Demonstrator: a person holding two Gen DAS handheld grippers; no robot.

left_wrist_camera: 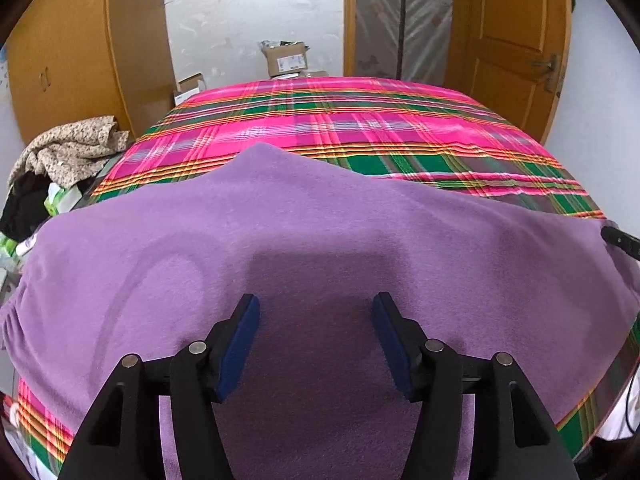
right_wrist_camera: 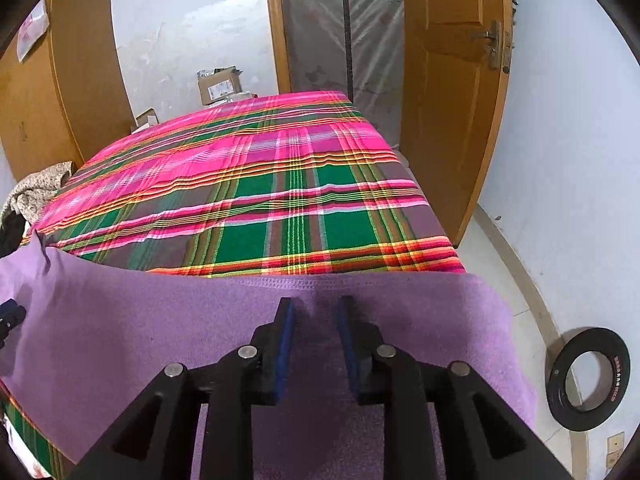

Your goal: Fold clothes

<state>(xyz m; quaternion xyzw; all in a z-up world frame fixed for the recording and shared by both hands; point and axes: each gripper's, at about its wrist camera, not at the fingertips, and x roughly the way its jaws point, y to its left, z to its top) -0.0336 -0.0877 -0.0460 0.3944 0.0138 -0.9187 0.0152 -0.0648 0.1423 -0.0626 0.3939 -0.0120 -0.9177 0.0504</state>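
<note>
A purple fleece garment (left_wrist_camera: pixel 320 232) lies spread across the near end of a bed covered by a pink and green plaid cloth (left_wrist_camera: pixel 340 120). My left gripper (left_wrist_camera: pixel 316 304) hovers over the garment's middle with its blue pads wide apart and nothing between them. In the right wrist view the same purple garment (right_wrist_camera: pixel 180 320) shows its stitched hem along the far edge, and its right side hangs over the bed's edge. My right gripper (right_wrist_camera: pixel 316 308) stands just short of that hem, its pads parted with a narrow gap and no cloth pinched. The plaid cloth (right_wrist_camera: pixel 260 200) stretches beyond.
A heap of patterned and dark clothes (left_wrist_camera: pixel 68 152) lies left of the bed. Cardboard boxes (left_wrist_camera: pixel 286 58) stand past the far end, with wooden doors (left_wrist_camera: pixel 516 40) around. A black ring-shaped roll (right_wrist_camera: pixel 588 378) lies on the floor at the right.
</note>
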